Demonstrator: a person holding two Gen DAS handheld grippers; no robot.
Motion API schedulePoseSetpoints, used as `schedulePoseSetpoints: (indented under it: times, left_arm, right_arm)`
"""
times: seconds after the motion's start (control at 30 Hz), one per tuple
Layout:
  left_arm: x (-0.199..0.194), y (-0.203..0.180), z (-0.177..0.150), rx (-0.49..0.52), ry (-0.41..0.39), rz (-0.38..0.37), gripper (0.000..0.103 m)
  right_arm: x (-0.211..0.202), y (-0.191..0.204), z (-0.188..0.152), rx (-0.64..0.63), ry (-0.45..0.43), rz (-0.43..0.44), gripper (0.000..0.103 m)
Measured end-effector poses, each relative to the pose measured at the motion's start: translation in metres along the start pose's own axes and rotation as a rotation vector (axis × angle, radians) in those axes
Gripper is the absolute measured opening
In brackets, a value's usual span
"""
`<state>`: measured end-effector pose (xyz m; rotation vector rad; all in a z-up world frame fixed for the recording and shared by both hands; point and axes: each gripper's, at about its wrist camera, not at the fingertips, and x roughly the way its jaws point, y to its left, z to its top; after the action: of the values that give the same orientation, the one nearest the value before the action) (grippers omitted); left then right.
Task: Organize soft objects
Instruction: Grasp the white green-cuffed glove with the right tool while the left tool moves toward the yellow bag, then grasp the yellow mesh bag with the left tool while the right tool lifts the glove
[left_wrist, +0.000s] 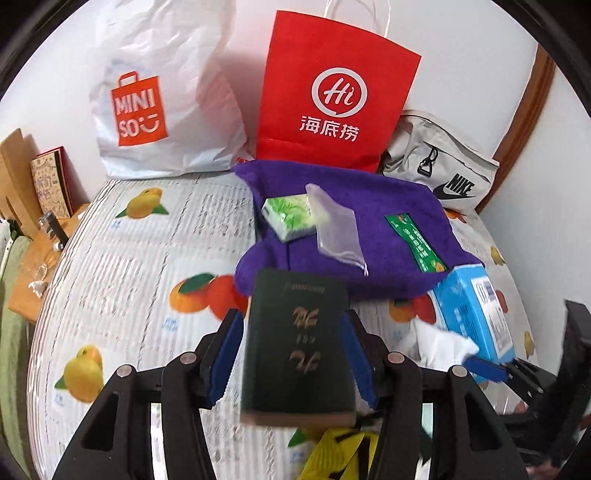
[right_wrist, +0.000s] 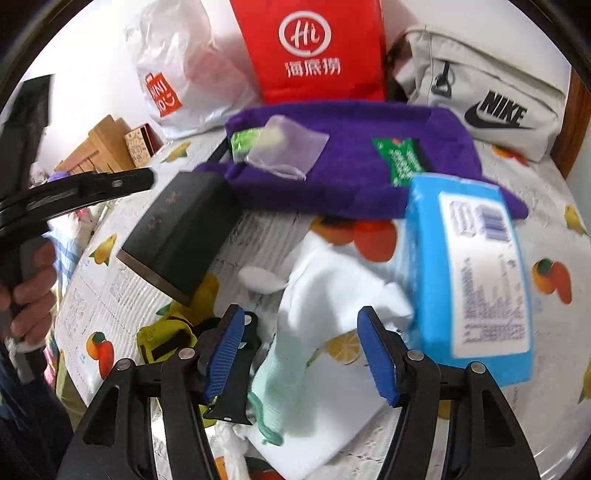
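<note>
Book (left_wrist: 295, 347) sits pinched between the blue pads of the left hand-held gripper (left_wrist: 293, 350), raised over the fruit-print surface (left_wrist: 147, 258), purple towel (left_wrist: 369, 229) just beyond. Right view: right hand-held gripper (right_wrist: 301, 350) is spread, nothing between its pads, over white cloth (right_wrist: 332, 291); blue wipes pack (right_wrist: 469, 273) at right.

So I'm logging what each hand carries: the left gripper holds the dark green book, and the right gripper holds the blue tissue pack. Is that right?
Not quite. The left gripper does hold the dark green book, but the right gripper is open and holds nothing; the blue tissue pack lies beside it on the fruit-print cover, as the right wrist view shows.
</note>
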<state>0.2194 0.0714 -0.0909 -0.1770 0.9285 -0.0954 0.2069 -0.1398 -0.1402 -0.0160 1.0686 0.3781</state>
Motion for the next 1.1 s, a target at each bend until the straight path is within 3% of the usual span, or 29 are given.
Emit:
schedulePoseSetpoints:
  times: [0.17, 0.2, 0.23, 0.27, 0.33, 0.57, 0.73, 0.97, 1.1]
  left_arm:
    - [-0.012, 0.011, -0.02, 0.002, -0.006, -0.008, 0.052]
    - [-0.015, 0.013, -0.026, 0.005, -0.01, 0.001, 0.052]
    - [-0.017, 0.013, -0.031, 0.015, -0.013, 0.009, 0.052]
    - [-0.018, 0.014, -0.035, 0.026, -0.012, 0.01, 0.052]
    - [-0.021, 0.014, -0.044, 0.043, -0.005, 0.005, 0.052]
    - [-0.018, 0.014, -0.07, 0.054, 0.038, -0.034, 0.053]
    - [-0.009, 0.004, -0.09, 0.064, 0.084, -0.114, 0.055]
    - [0.012, -0.015, -0.11, 0.112, 0.116, -0.132, 0.055]
    - [0.019, -0.025, -0.118, 0.162, 0.106, -0.099, 0.055]
  right_arm:
    - [0.026, 0.004, 0.003, -0.01, 0.034, -0.116, 0.046]
    - [0.029, 0.006, 0.005, -0.031, 0.027, -0.154, 0.038]
    - [0.031, 0.007, 0.005, -0.044, 0.022, -0.166, 0.02]
    - [0.031, 0.006, 0.006, -0.04, 0.021, -0.15, 0.013]
    - [0.026, 0.006, 0.007, -0.032, -0.007, -0.126, 0.009]
    - [-0.02, 0.017, 0.01, -0.027, -0.154, -0.058, 0.008]
    - [-0.054, 0.019, 0.003, -0.011, -0.225, -0.021, 0.008]
    - [-0.096, 0.005, -0.042, 0.002, -0.287, -0.04, 0.008]
    - [-0.114, -0.009, -0.077, 0.012, -0.294, -0.074, 0.008]
